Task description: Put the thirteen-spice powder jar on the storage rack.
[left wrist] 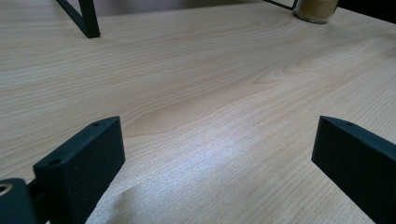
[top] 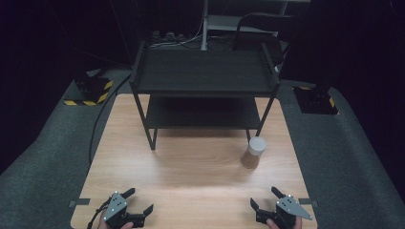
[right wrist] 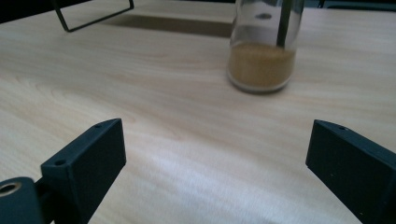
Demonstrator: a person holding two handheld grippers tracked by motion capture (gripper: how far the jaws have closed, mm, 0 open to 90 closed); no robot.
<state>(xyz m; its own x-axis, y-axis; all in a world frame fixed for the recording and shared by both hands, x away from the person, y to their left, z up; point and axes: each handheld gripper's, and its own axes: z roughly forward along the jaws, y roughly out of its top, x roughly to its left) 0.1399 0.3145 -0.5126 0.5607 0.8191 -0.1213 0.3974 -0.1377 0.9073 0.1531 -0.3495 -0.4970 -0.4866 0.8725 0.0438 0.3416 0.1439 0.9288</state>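
Both pairs of jaws stand wide apart with nothing between them but bare wood; the left gripper (top: pixel 139 202) sits low at the near left edge of the table (top: pixel 191 162), the right gripper (top: pixel 263 199) at the near right edge, each in a hand; ahead of the right one, well apart from it, stands a glass jar (top: pixel 252 152) with a white lid and brown powder in its bottom, just beside the right front leg of a black two-tier shelf (top: pixel 203 71) at the far end.
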